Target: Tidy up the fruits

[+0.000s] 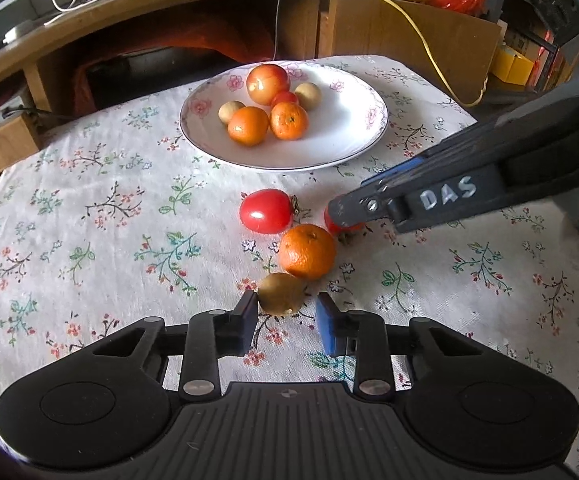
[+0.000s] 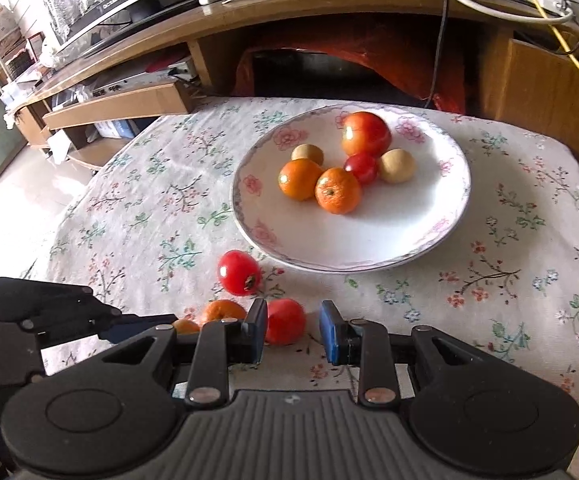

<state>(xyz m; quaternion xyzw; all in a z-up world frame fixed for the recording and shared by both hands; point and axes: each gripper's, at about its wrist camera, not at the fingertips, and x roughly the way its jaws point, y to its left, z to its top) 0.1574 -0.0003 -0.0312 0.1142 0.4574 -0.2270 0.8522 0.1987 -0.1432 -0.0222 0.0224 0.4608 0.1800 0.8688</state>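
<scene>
In the left wrist view the right tool (image 1: 339, 216) covers most of a small red tomato (image 1: 331, 227) at about three o'clock of the loose orange (image 1: 307, 251), so only a sliver shows. In the right wrist view that orange (image 2: 223, 310) is half hidden behind the tool's own left finger, and the left tool (image 2: 137, 326) at nine o'clock blocks what lies under it. The tabletop (image 2: 129, 216) runs out of the picture at its right edge.

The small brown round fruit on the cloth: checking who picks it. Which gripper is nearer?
Left. The left gripper straddles the brown fruit; the right gripper sits beyond the orange.
</scene>
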